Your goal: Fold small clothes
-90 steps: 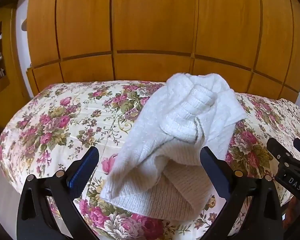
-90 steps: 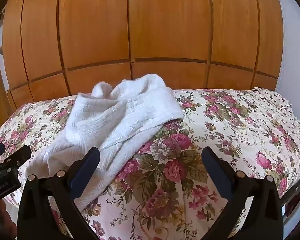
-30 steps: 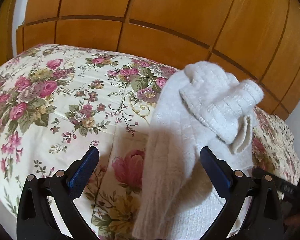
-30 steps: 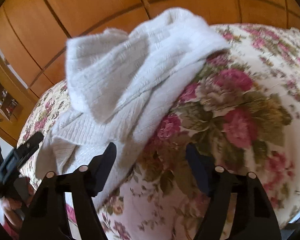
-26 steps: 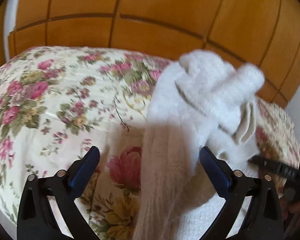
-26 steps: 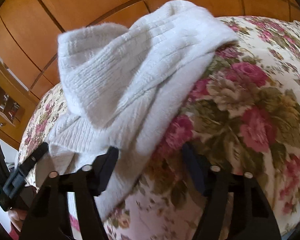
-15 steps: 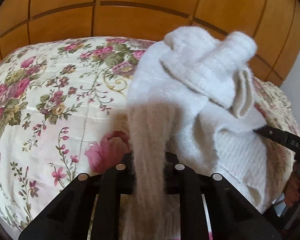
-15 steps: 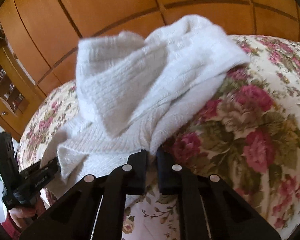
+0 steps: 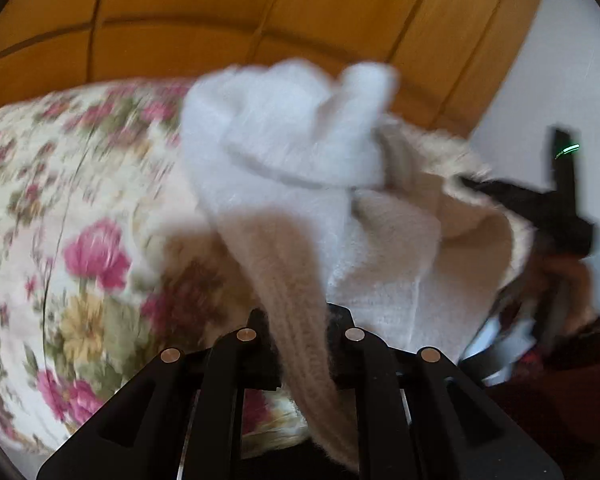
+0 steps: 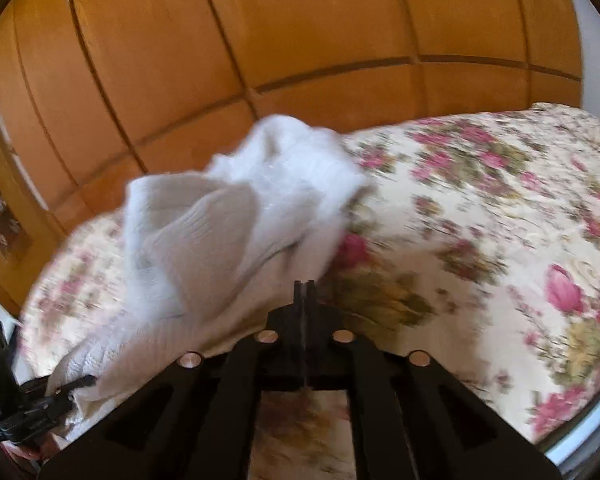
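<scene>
we see a bed (image 10: 500, 216) with a floral cover, wood panels (image 10: 300, 32) behind. the white sweater (image 9: 292, 152) lies bunched on the bed, its long axis running from us toward the panels. left hand-held gripper (image 9: 298, 320) pinches a sweater edge; right hand-held gripper (image 10: 304, 284) has just pressed together at the sweater's near edge.

One white knitted garment (image 9: 300, 184), bunched into several folds; one floral bedspread (image 10: 480, 216) over one bed; two black grippers, left (image 9: 298, 328) and right (image 10: 304, 292); one wooden panelled wardrobe front (image 10: 300, 32) behind; no second garment visible
</scene>
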A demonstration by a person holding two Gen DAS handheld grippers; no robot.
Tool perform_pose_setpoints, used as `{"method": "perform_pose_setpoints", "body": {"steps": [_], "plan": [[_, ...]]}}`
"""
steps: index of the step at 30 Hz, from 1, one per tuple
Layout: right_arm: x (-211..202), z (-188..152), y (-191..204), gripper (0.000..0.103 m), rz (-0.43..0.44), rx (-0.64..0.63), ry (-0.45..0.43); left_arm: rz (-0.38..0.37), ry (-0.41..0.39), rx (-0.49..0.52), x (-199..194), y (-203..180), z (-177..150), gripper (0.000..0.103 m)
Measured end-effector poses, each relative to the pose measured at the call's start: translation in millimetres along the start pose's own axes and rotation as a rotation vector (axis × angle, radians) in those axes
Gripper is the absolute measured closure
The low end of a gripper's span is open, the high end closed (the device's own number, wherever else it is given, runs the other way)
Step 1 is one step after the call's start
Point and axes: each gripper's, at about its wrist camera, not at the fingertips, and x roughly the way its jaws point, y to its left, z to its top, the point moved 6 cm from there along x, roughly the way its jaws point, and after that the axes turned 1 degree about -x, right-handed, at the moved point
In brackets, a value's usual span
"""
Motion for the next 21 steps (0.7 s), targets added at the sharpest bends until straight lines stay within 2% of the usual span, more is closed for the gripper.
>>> {"method": "perform_pose_setpoints", "body": {"steps": [1,2,3,4,5,6,7,8,9,10,14,17,19,21], "plan": [[2.9,-7.1,-6.8,0.103,-0.031,-0.01,0.016,0.017,0.056,-0.019,14.5,7.8,-10.1,0.092],[10.3,-18.3,-15.4,0.103,-0.043,-0.002,0.059,0.002,0.087,-0.041,21.8,11.6,-17.2,0.091],[14.7,-25.9,-20.5,0.103,-0.027,0.01,0.087,-0.003,0.077,-0.057,21.4,13.9,-19.7,0.088],[18.9,-34.5,-25.2,0.103,-0.007,0.026,0.11,-0.002,0.061,-0.062,18.2,13.9,-19.1,0.076],[20.2,-38.4,-28.6,0.098,-0.011,0.031,0.112,0.009,0.041,-0.059,12.1,12.8,-16.6,0.049],[19.6,-40.7,-30.4,0.096,-0.017,0.03,0.102,0.039,0.003,-0.047,3.7,12.0,-11.5,0.035],[18.5,-39.9,-30.1,0.084,-0.006,0.028,0.086,0.068,-0.049,-0.036,-6.3,11.8,-5.6,0.024],[14.7,-35.8,-27.8,0.062,0.011,0.029,0.053,0.083,-0.107,-0.028,-16.8,9.9,1.4,0.024],[12.6,-30.4,-24.2,0.054,0.021,0.03,0.025,0.084,-0.159,-0.021,-27.1,6.6,12.3,0.024],[9.2,-24.6,-18.1,0.049,0.039,0.023,-0.01,0.082,-0.179,-0.019,-31.3,3.0,18.5,0.024],[12.1,-8.1,20.8,0.046,0.129,-0.061,-0.066,0.029,-0.221,0.016,-22.3,-23.8,50.2,0.024],[23.2,-7.0,51.4,0.046,0.225,-0.092,-0.044,-0.04,-0.176,0.052,5.0,-48.0,66.1,0.023],[34.5,-9.0,67.2,0.046,0.279,-0.103,-0.006,-0.116,-0.12,-0.026,29.7,-47.7,73.3,0.023],[47.5,-11.5,78.2,0.055,0.307,-0.113,0.038,-0.225,-0.064,-0.164,53.6,-41.9,80.5,0.024]]}}
